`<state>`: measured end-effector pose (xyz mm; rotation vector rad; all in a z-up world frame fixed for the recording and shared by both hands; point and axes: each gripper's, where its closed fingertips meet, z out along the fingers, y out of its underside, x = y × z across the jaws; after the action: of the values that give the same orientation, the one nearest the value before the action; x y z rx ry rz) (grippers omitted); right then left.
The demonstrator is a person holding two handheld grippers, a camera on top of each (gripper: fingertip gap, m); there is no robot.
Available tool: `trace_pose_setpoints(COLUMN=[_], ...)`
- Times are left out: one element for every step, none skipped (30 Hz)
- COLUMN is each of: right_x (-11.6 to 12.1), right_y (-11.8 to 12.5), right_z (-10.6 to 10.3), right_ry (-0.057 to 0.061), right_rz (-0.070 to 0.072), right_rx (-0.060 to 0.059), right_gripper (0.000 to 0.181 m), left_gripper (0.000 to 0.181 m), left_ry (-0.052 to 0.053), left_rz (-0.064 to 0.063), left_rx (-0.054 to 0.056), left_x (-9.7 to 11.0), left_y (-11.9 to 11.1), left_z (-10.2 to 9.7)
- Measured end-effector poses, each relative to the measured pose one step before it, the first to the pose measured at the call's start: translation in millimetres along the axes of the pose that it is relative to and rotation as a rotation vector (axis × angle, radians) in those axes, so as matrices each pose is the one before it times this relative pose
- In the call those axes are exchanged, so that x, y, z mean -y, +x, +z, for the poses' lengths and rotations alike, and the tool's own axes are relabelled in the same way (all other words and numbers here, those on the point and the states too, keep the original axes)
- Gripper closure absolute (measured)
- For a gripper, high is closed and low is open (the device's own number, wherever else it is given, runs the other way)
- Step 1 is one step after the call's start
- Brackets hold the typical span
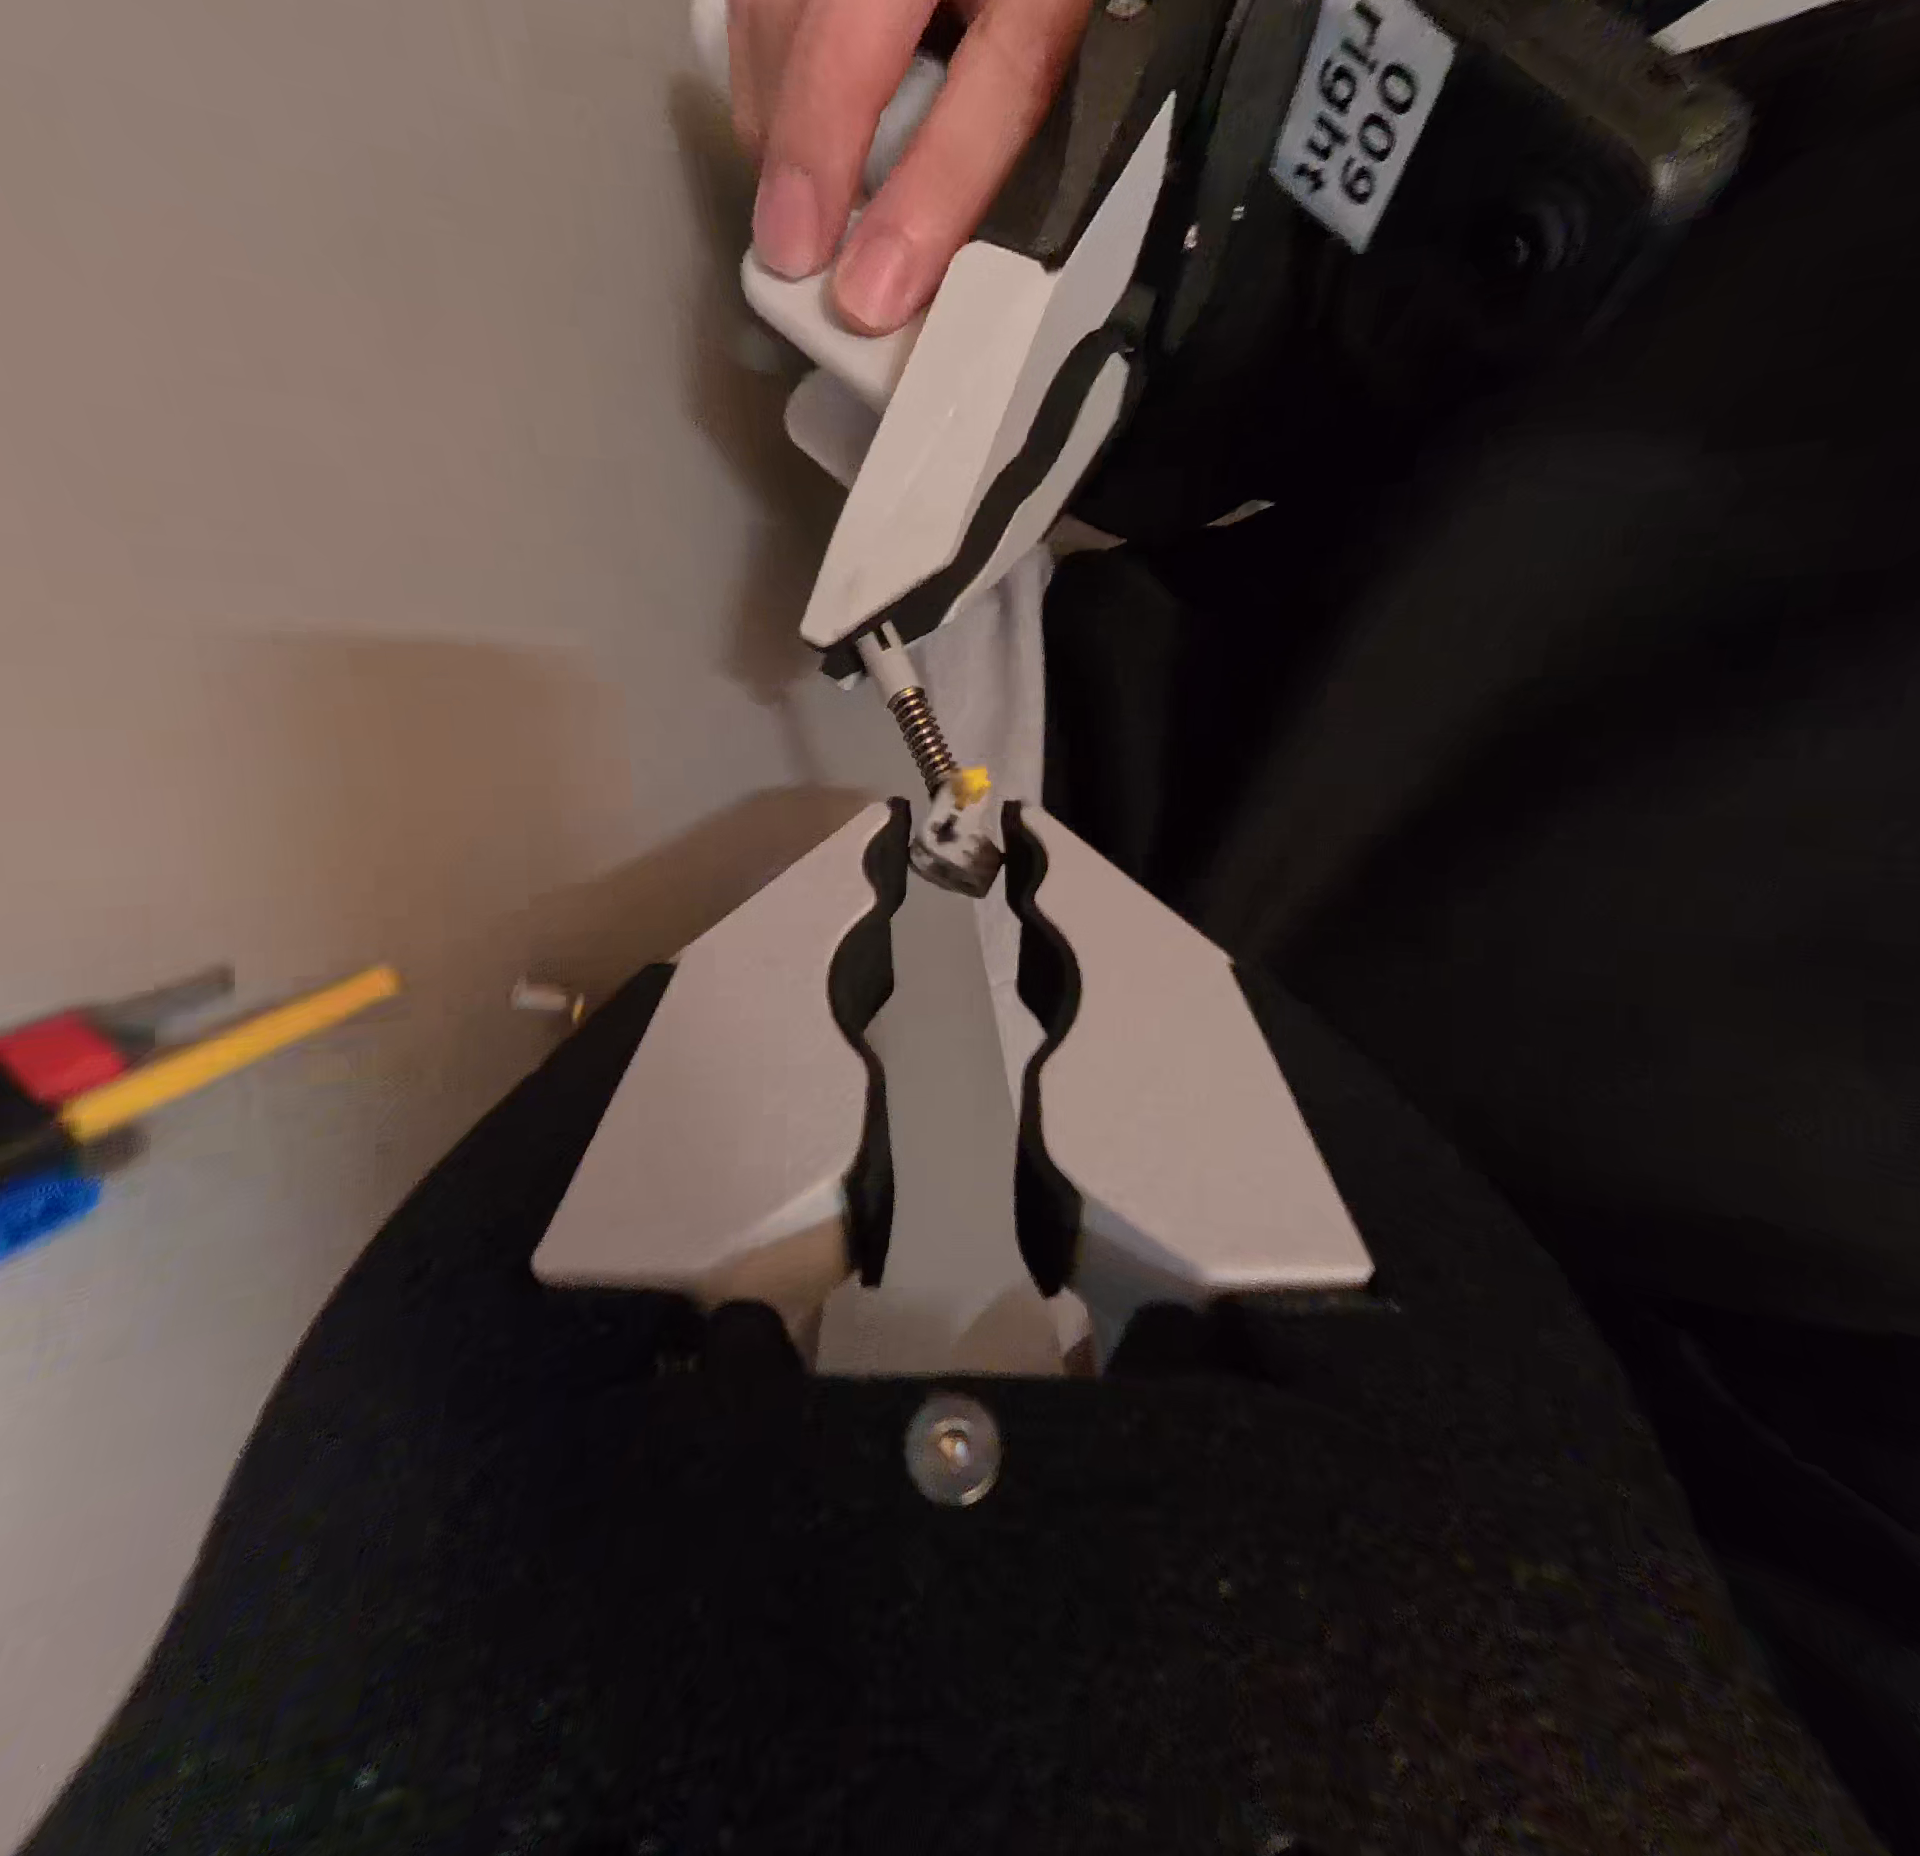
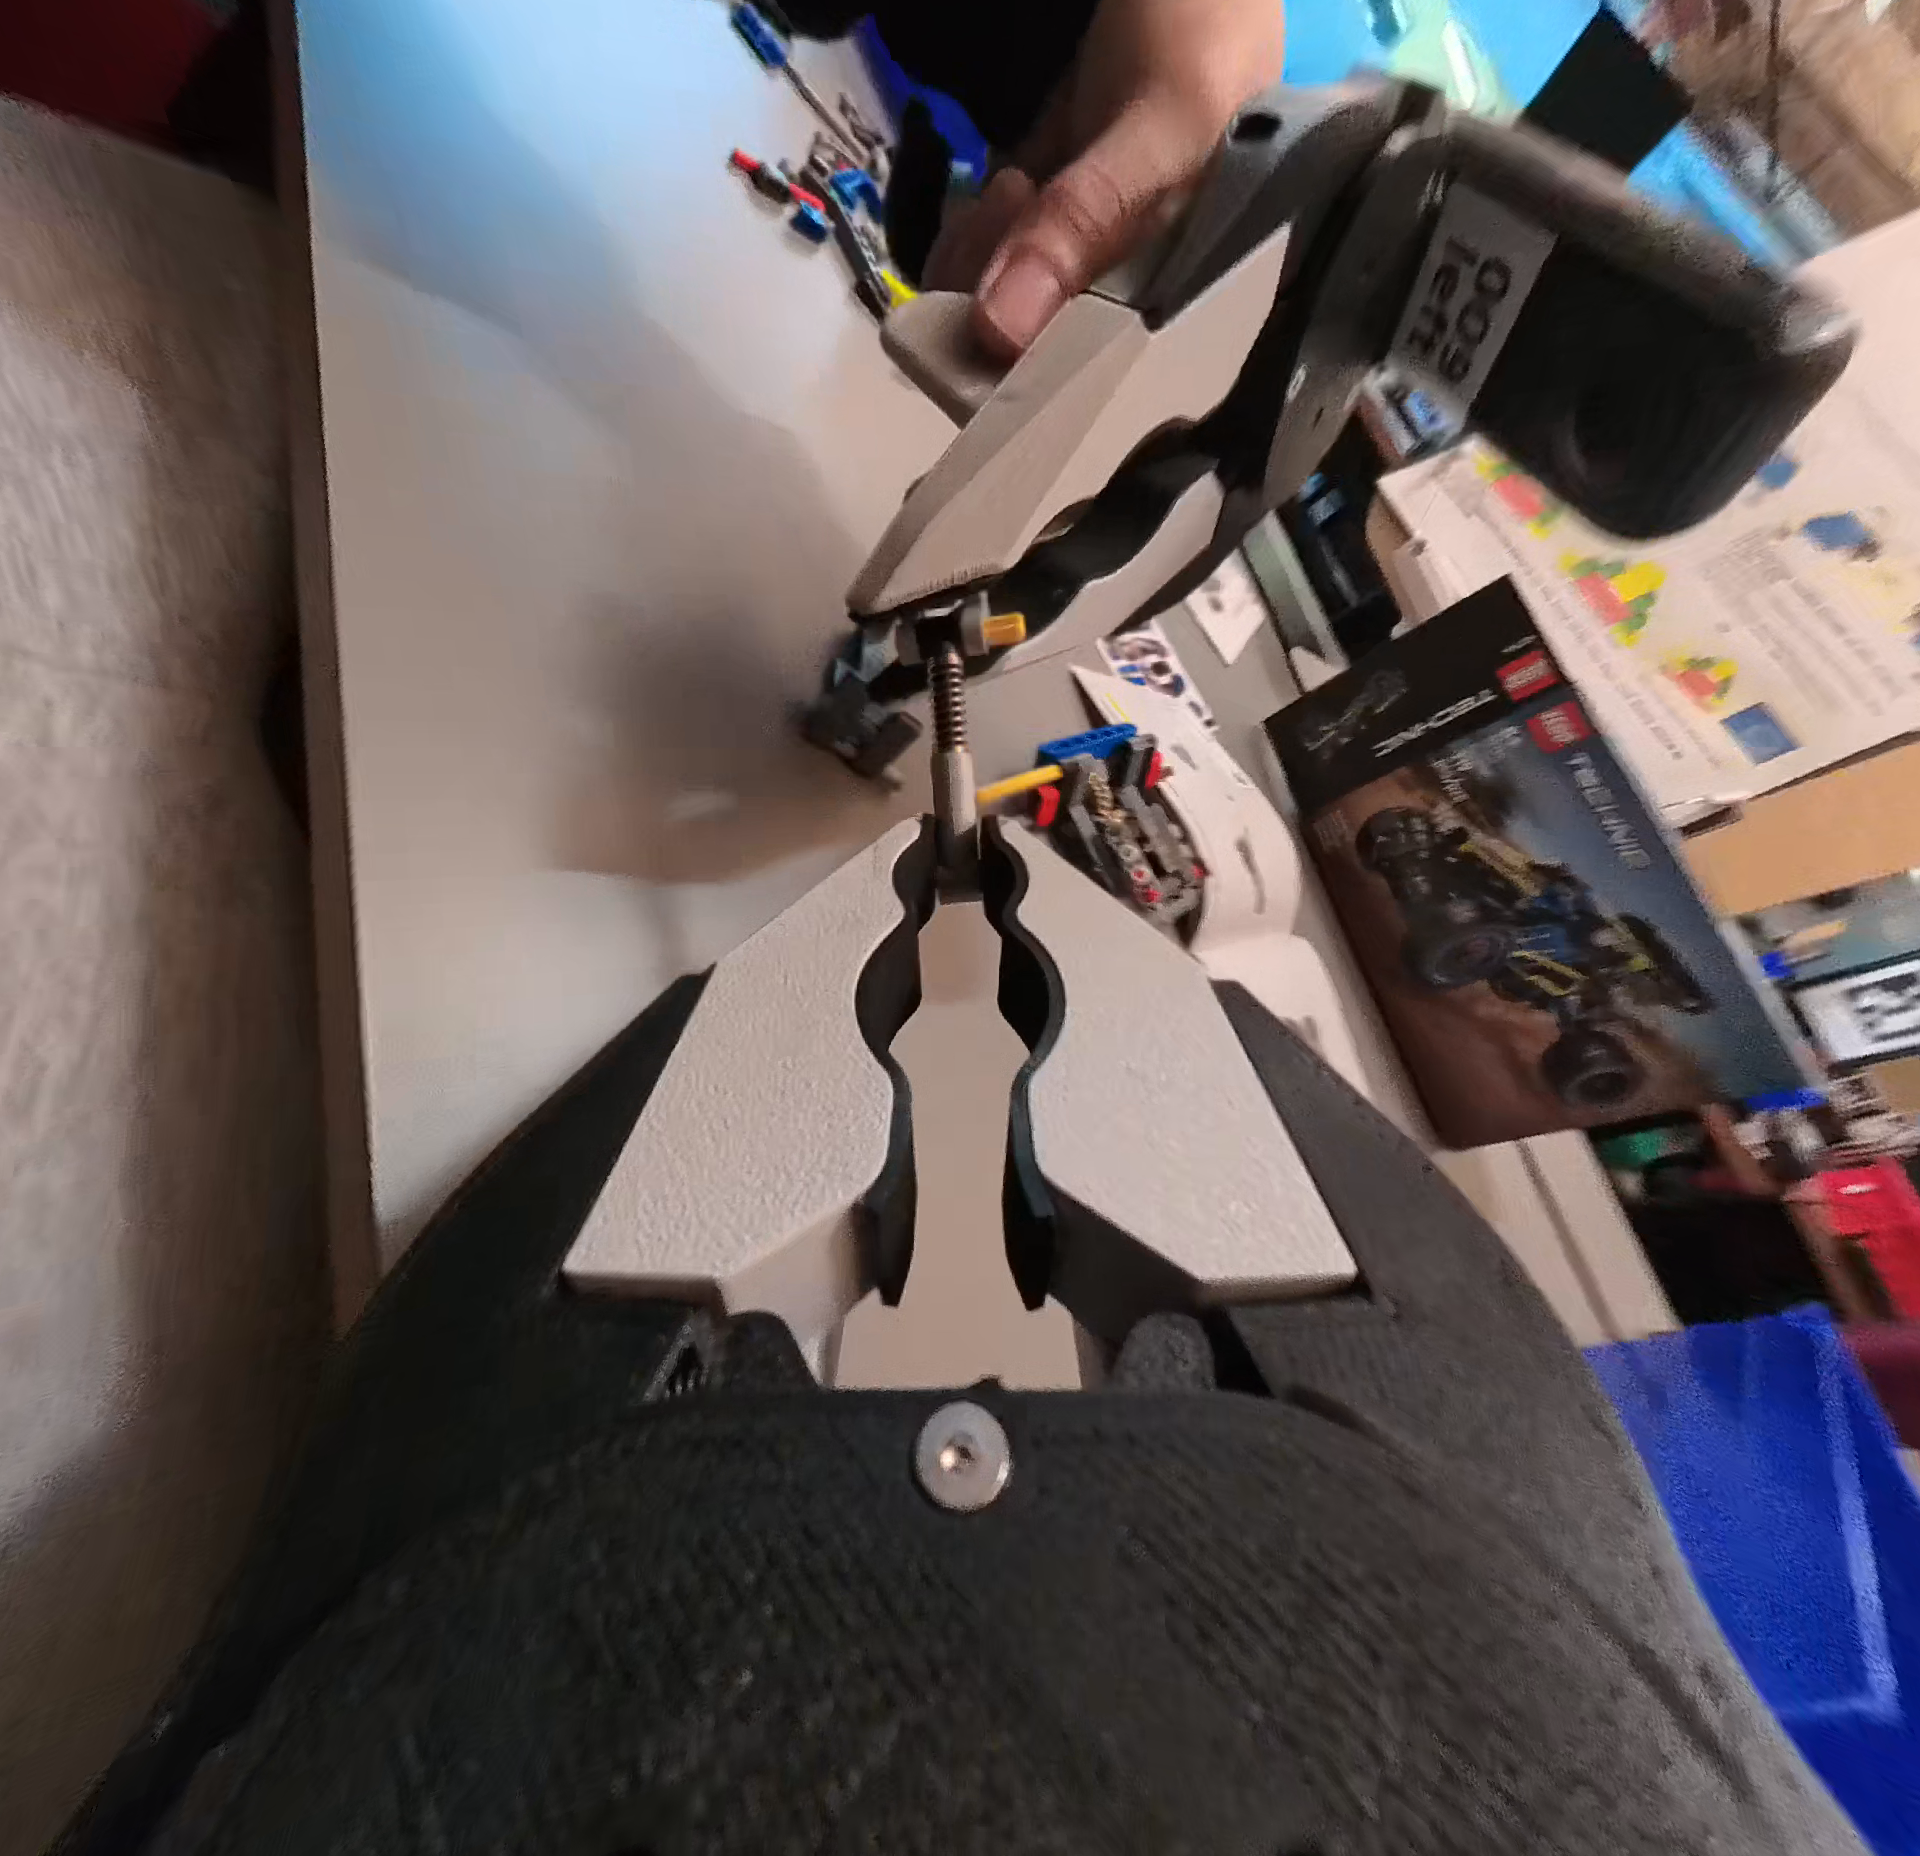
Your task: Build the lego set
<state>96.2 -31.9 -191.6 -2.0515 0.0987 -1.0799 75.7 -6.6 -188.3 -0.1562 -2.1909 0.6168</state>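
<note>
A grey shock absorber with a dark spring [image 2: 948, 700] is held in the air between both grippers. My right gripper [image 2: 956, 842] is shut on its grey shaft end [image 2: 951, 783]. My left gripper [image 2: 935, 609] is shut on the grey connector with a yellow pin [image 2: 1000, 628] at the other end. In the left wrist view, my left gripper [image 1: 953, 832] pinches that connector [image 1: 956, 856] at its fingertips. The right gripper [image 1: 857, 658] comes down from above, and the spring [image 1: 925, 736] runs between them. A hand [image 1: 862, 144] holds the right gripper.
A partly built model [image 2: 1127, 824] and a small dark assembly [image 2: 862, 720] sit on the white table [image 2: 520, 456]. The set's box [image 2: 1507, 871], printed sheets [image 2: 1714, 601] and a blue bin [image 2: 1766, 1494] lie to the right. Loose parts [image 2: 831, 185] lie far off. A yellow axle [image 1: 229, 1053] lies at left.
</note>
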Motion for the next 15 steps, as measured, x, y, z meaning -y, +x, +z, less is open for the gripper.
trace_pose_setpoints(right_x=[2.4,-0.9,-2.15,0.66,2.83,1.87,2.76,4.6,3.21,0.81,-1.4,-2.39,-1.31,0.88,2.05], right_y=[-6.78,-9.53,-6.97,-5.46,-6.38,-6.09,-6.36,-4.09,-2.18,-2.62,-1.78,0.2,1.54,0.13,-0.95], right_z=[5.57,7.01,7.6,7.06,5.93,5.76,5.25,4.68,4.76,5.19,5.08,4.55,4.03,2.98,1.85], right_ry=[-0.0173,-0.0388,-0.0457,-0.0213,-0.0066,-0.0183,-0.0157,-0.0036,-0.0097,-0.0218,-0.0333,-0.0365,-0.0245,-0.006,0.0056], right_rz=[0.0512,0.0834,0.0884,0.0564,0.0279,0.0246,0.0132,0.0074,0.0135,0.0121,0.0105,0.0055,-0.0021,-0.0073,0.0044], right_rx=[0.0365,0.0564,0.0379,0.0167,0.0167,0.0223,0.0307,0.0195,0.0158,0.0253,0.0214,0.0073,-0.0058,-0.0021,0.0042], right_gripper=[0.175,0.175,0.175,0.175,0.176,0.175,0.175,0.175,0.175,0.175,0.176,0.176,0.175,0.175,0.175], left_gripper=[0.167,0.162,0.153,0.148,0.148,0.147,0.147,0.146,0.146,0.146,0.146,0.146,0.147,0.149,0.153], left_ry=[0.0046,0.0006,-0.0071,-0.0099,-0.0043,0.0076,0.0146,0.0135,0.0096,0.0063,0.0059,0.0142,0.0291,0.0418,0.0427], left_rz=[0.0015,-0.0011,0.0027,0.006,0.0083,0.0137,0.013,0.011,0.0181,0.0275,0.0353,0.0429,0.0451,0.0407,0.0299], left_rx=[0.0582,0.0827,0.0925,0.0981,0.094,0.0641,0.0488,0.0641,0.0814,0.0904,0.0955,0.0824,0.0521,0.0226,0.0036], left_x=[-5.39,-7.09,-9.57,-11.07,-10.52,-8.89,-7.25,-6.24,-5.86,-5.28,-3.91,-1.37,2.1,5.45,6.62], left_y=[-3.11,-6.27,-7.73,-8.41,-7.37,-2.55,0.18,-1.94,-4.28,-5.1,-5.45,-2.94,1.85,5.86,7.46], left_z=[-5.05,-5.56,-5.72,-5.42,-4.78,-4.0,-3.69,-3.91,-4.29,-4.76,-5.45,-5.5,-4.97,-3.68,-1.64])
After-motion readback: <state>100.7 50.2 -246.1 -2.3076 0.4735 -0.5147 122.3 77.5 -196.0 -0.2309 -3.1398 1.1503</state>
